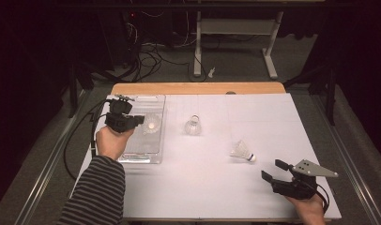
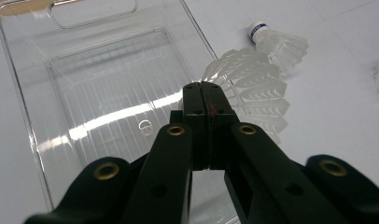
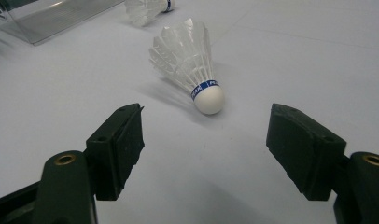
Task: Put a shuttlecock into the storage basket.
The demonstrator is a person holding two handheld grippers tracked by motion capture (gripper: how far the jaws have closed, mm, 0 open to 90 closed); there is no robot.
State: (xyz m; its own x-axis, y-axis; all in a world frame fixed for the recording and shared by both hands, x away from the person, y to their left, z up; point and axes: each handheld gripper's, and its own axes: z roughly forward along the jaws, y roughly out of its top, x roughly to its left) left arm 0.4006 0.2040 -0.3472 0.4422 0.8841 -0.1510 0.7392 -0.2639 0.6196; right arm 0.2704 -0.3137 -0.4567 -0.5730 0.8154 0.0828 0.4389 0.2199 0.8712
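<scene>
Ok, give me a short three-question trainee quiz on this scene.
1. True or false: the right hand-held gripper is shut on a ball.
2. What is the left hand-held gripper clamped on? A) a shuttlecock B) a cup C) nothing
3. How many shuttlecocks lie on the white table outside the clear tray?

Key: 1 false, it is open. 2 A. 3 two: the middle shuttlecock and the near shuttlecock.
</scene>
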